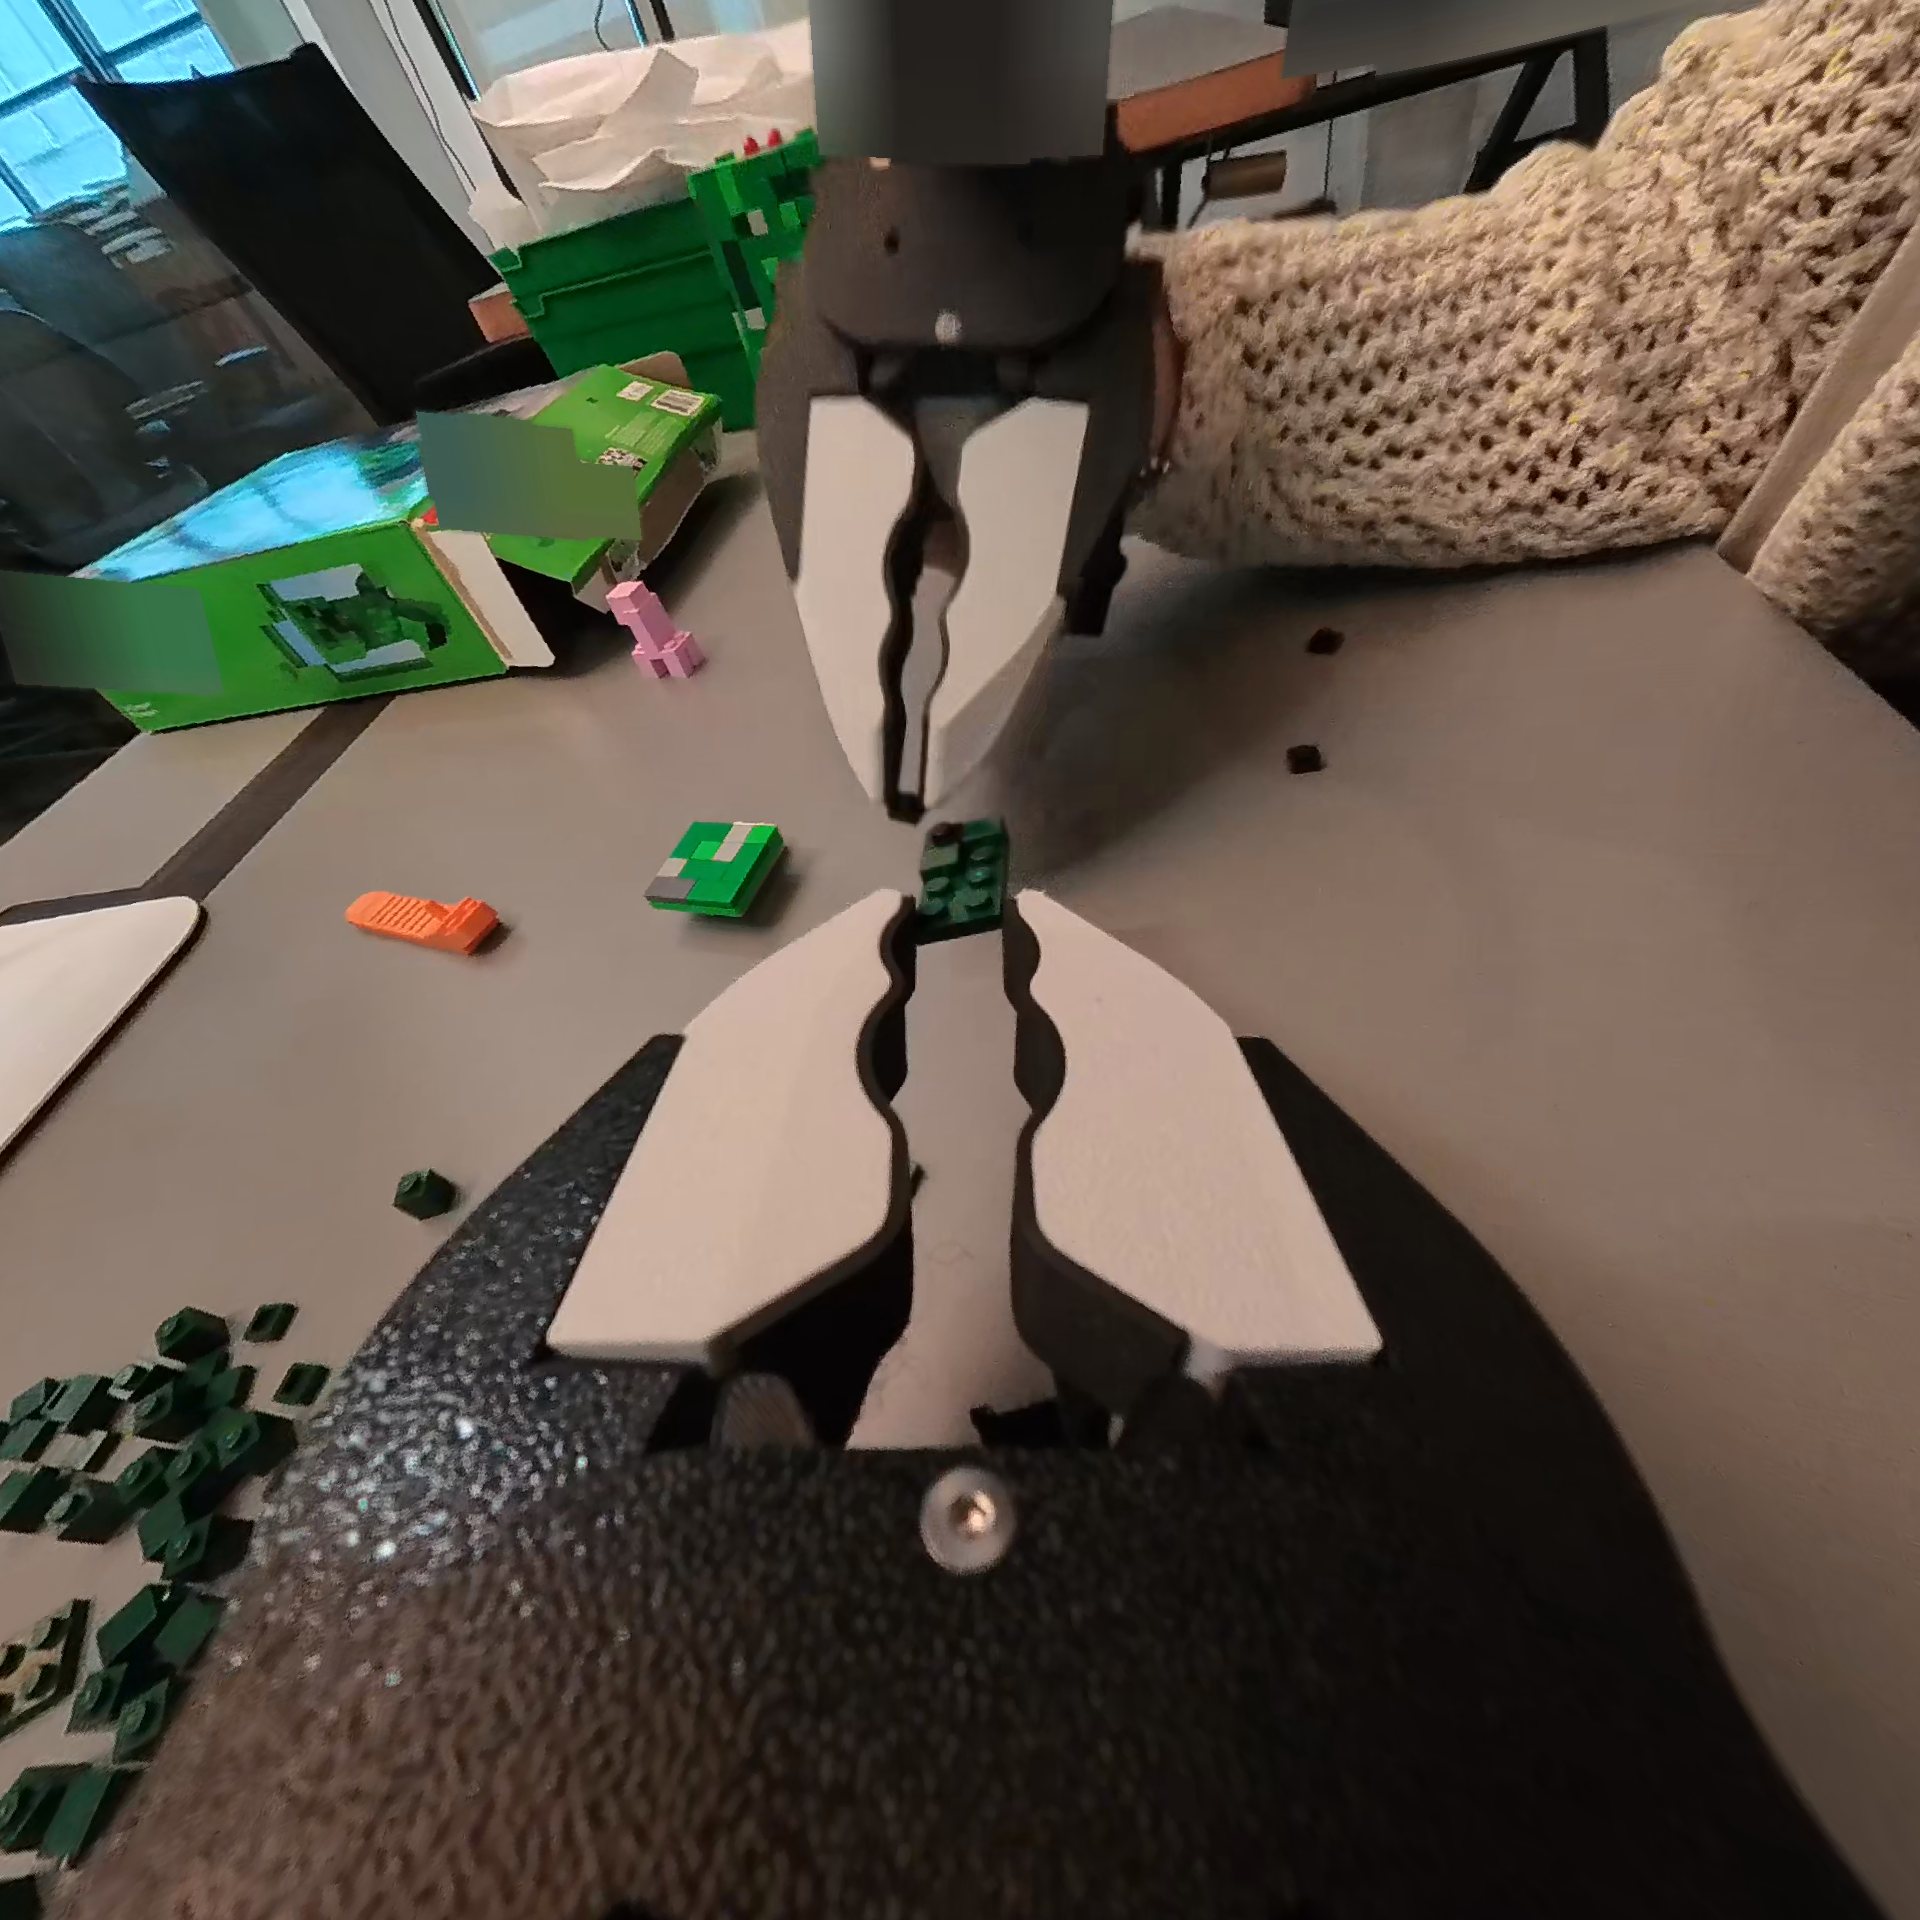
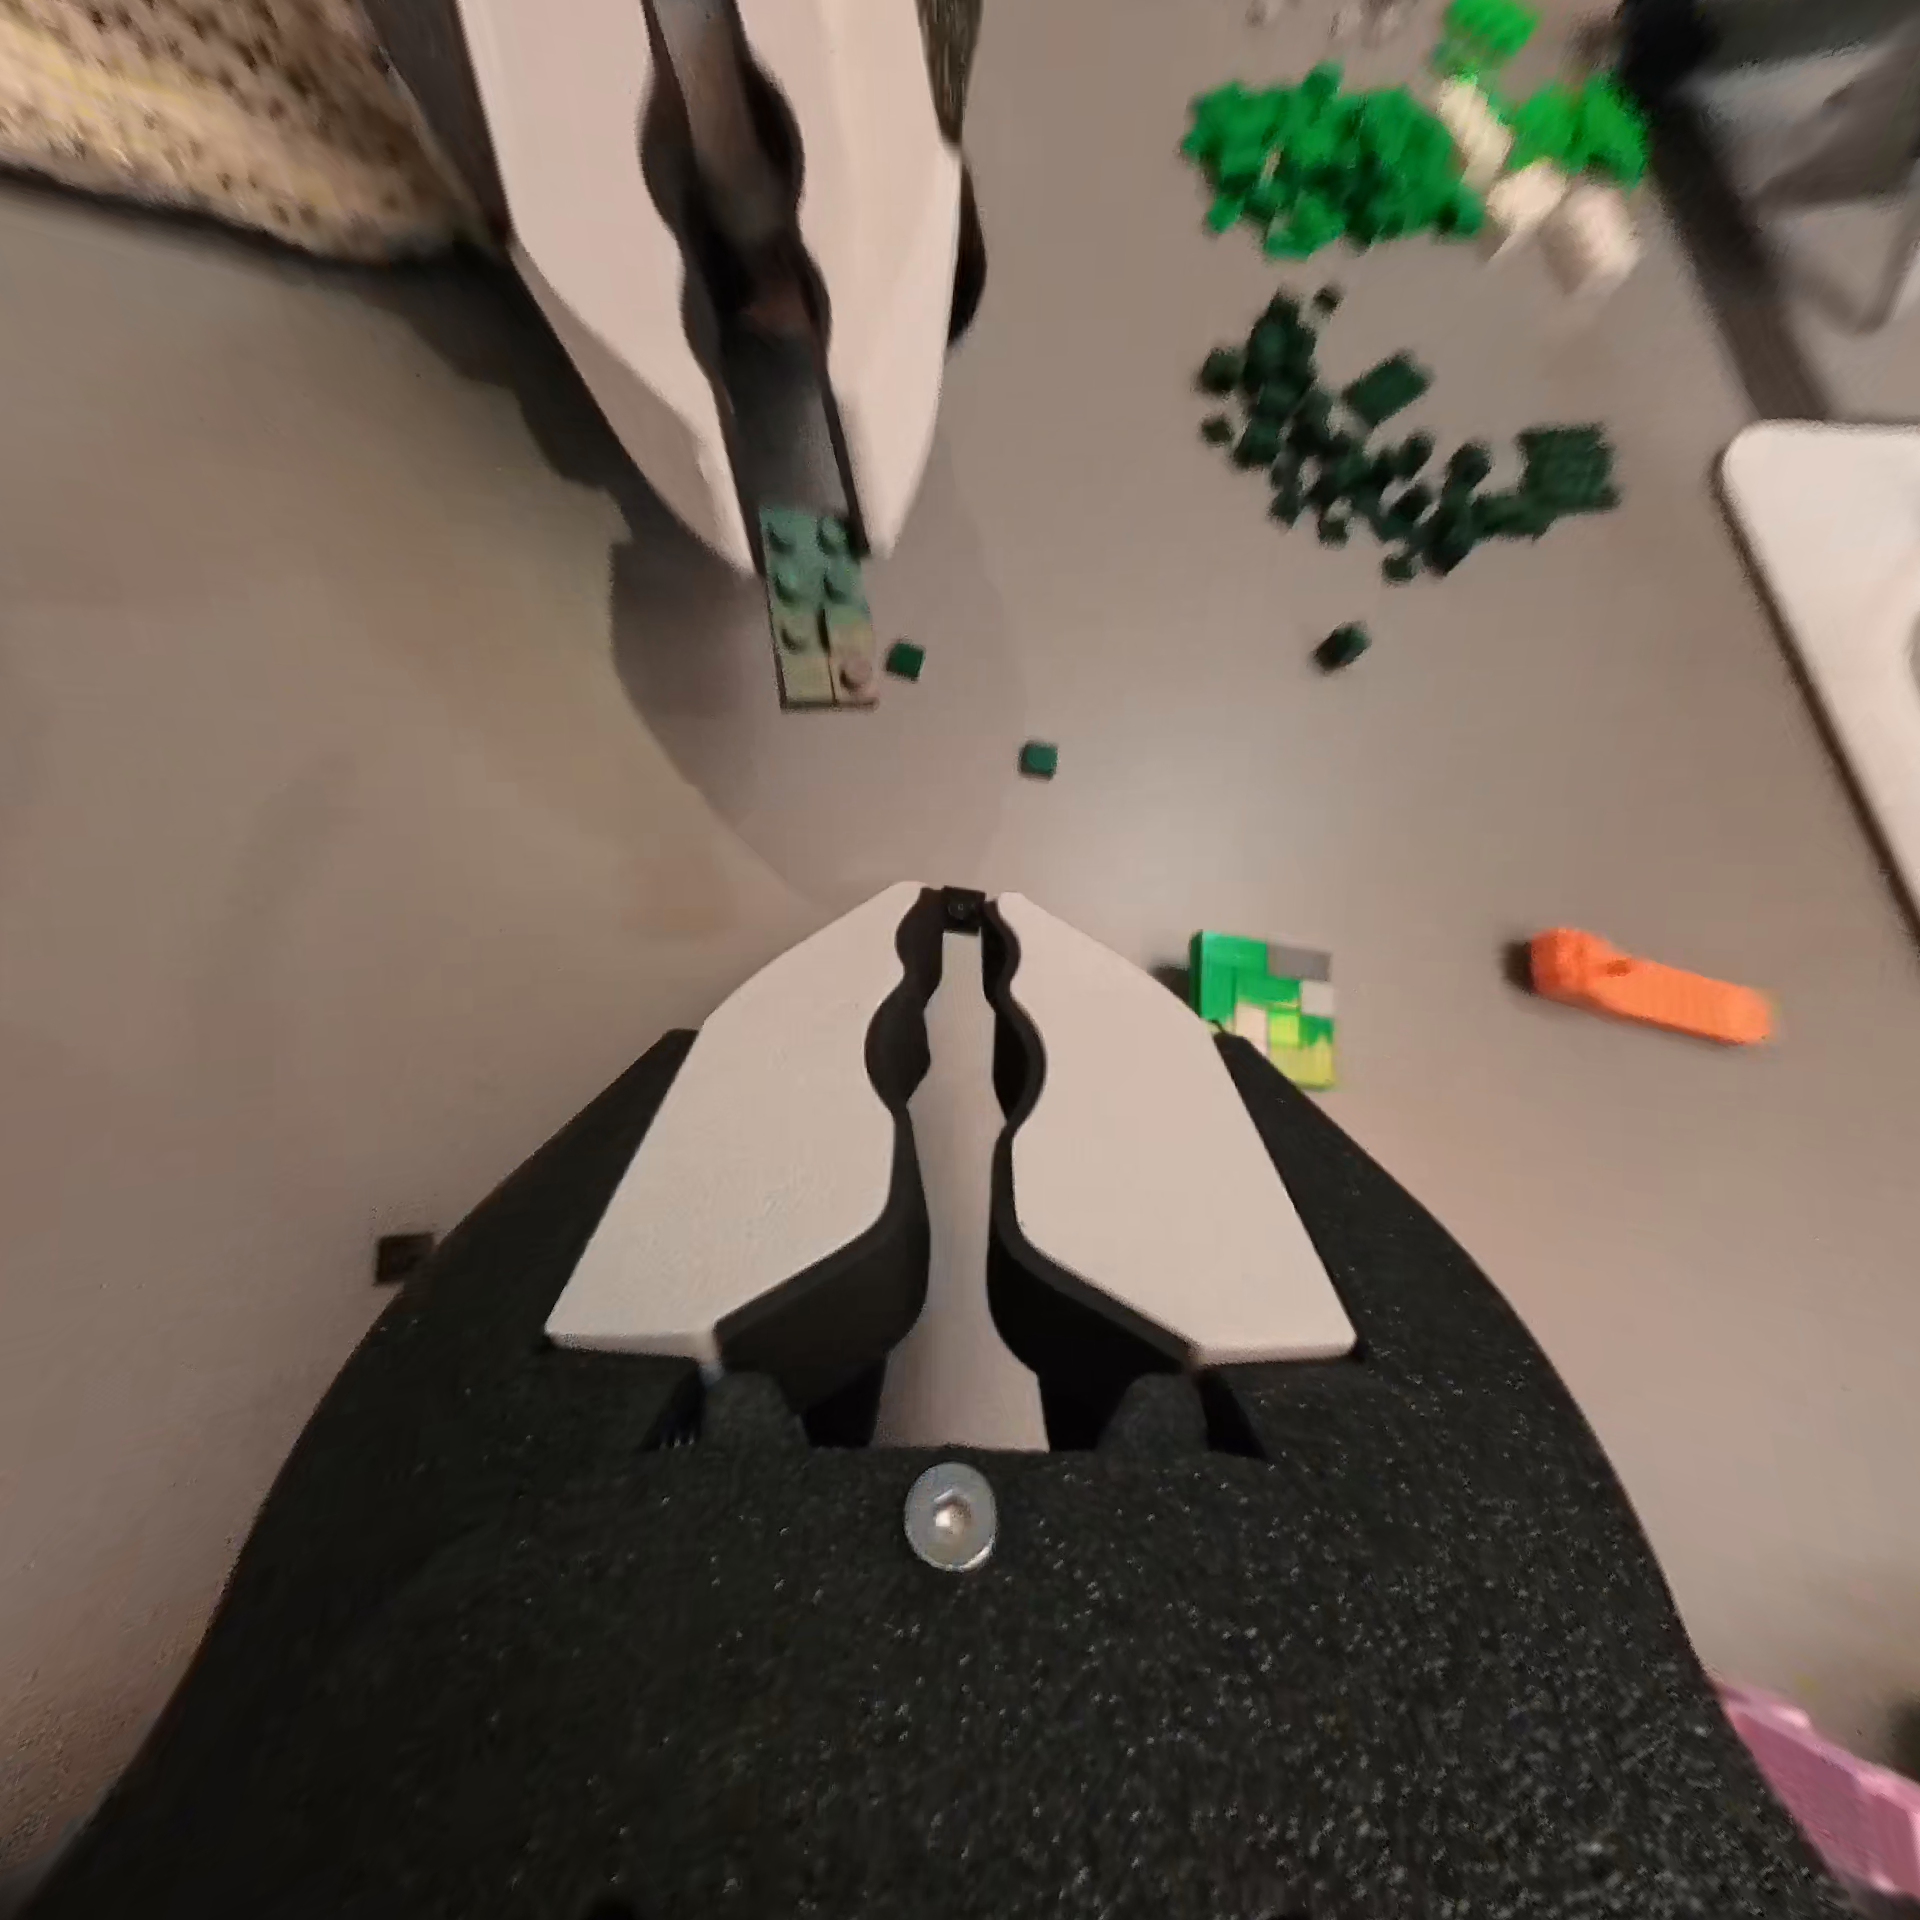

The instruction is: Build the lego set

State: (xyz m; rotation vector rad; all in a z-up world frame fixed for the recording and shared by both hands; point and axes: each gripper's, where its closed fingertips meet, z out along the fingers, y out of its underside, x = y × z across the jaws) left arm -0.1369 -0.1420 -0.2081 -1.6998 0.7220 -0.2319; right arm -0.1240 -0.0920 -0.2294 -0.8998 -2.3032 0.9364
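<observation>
My left gripper (image 1: 961,914) is shut on a dark green studded plate (image 1: 961,883) and holds it just above the grey table. A small dark piece sits on the plate's far end. My right gripper (image 2: 961,906) is shut on a tiny black piece (image 2: 958,912). In the left wrist view the right gripper (image 1: 906,805) points down, with its tip just beyond and above the plate's far end. In the right wrist view the left gripper (image 2: 805,540) comes in from the top with the plate (image 2: 821,613) sticking out of its tips.
On the table lie a small green tiled assembly (image 1: 717,868), an orange brick separator (image 1: 426,920), a pile of dark green pieces (image 1: 125,1455), two black bits (image 1: 1304,758), a pink figure (image 1: 655,629), a green box (image 1: 312,603) and a white board (image 1: 73,997). A bright green pile (image 2: 1340,166) lies farther off. Some 6 centimeters of space lies between my two pairs of fingers.
</observation>
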